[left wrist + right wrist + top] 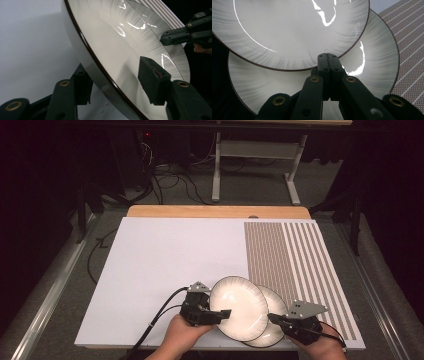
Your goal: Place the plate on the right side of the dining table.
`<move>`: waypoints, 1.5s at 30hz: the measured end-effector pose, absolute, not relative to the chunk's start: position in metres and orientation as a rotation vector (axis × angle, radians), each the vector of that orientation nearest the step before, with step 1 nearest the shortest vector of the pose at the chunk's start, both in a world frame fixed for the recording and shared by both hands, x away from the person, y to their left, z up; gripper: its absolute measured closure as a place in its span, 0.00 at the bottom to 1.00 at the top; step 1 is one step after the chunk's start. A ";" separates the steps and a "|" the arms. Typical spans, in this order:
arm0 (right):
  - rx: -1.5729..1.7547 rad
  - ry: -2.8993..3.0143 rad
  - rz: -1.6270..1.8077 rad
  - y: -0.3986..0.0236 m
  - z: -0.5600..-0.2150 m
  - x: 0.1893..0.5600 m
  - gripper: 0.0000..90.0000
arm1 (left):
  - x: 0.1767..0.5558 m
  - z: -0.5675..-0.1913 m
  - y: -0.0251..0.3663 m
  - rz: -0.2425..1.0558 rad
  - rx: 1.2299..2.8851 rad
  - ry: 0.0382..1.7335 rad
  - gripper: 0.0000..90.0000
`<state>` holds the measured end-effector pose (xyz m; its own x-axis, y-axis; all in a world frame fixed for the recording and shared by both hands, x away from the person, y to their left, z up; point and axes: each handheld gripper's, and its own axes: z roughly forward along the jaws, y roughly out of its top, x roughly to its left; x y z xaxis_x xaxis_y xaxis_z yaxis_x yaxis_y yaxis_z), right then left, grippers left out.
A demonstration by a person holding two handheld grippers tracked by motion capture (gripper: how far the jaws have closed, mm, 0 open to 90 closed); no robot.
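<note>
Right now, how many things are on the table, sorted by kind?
Plates: 2, an upper plate overlapping a lower plate
Handheld tools: 2, the left tool and the right tool
Total: 4

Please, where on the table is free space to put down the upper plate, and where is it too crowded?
Free: the wide white sheet left of and behind the upper plate, up to the wooden edge. The striped mat behind the plates is also bare. Crowded: the near edge, where the lower plate, the left gripper and right gripper meet.
</note>
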<state>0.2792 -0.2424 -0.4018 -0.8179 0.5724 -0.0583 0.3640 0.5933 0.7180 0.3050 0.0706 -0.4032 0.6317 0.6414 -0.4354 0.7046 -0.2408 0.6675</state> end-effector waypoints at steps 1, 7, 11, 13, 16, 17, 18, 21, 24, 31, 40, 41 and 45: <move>0.776 2.538 1.056 -0.243 -0.402 0.279 1.00 | 0.305 -0.403 0.071 -0.097 1.947 1.068 0.56; 0.768 2.533 1.060 -0.243 -0.401 0.278 1.00 | 0.306 -0.403 0.072 -0.115 1.920 1.088 0.62; 0.764 2.531 1.064 -0.245 -0.400 0.278 1.00 | 0.307 -0.401 0.073 -0.117 1.902 1.093 0.65; 0.766 2.528 1.064 -0.245 -0.400 0.278 1.00 | 0.307 -0.402 0.073 -0.126 1.890 1.094 0.66; 0.770 2.512 1.099 -0.246 -0.397 0.277 1.00 | 0.308 -0.405 0.076 -0.166 1.847 1.112 0.68; 0.765 2.502 1.106 -0.247 -0.395 0.276 1.00 | 0.309 -0.405 0.077 -0.167 1.841 1.113 0.69; 0.773 2.490 1.118 -0.249 -0.393 0.275 1.00 | 0.309 -0.405 0.077 -0.166 1.840 1.112 0.69; 0.784 2.461 1.135 -0.252 -0.390 0.274 1.00 | 0.308 -0.404 0.079 -0.152 1.833 1.110 0.72; 0.829 2.414 1.167 -0.261 -0.388 0.277 1.00 | 0.308 -0.402 0.080 -0.145 1.813 1.096 0.75; 0.901 2.332 1.212 -0.273 -0.384 0.280 0.99 | 0.307 -0.398 0.083 -0.126 1.765 1.091 0.80; 0.952 2.264 1.258 -0.284 -0.379 0.280 0.99 | 0.306 -0.391 0.087 -0.092 1.703 1.037 0.87; 0.955 2.256 1.259 -0.285 -0.378 0.280 0.99 | 0.306 -0.388 0.089 -0.070 1.688 1.022 0.87; 0.972 2.223 1.265 -0.291 -0.374 0.280 0.98 | 0.306 -0.385 0.091 -0.036 1.687 0.993 0.88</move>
<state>0.2804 -0.2909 -0.3744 -0.6766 0.7363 -0.0056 0.3712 0.3476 0.8610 0.3056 0.0911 -0.3845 0.6454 0.5847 -0.4916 0.6189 -0.0230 0.7852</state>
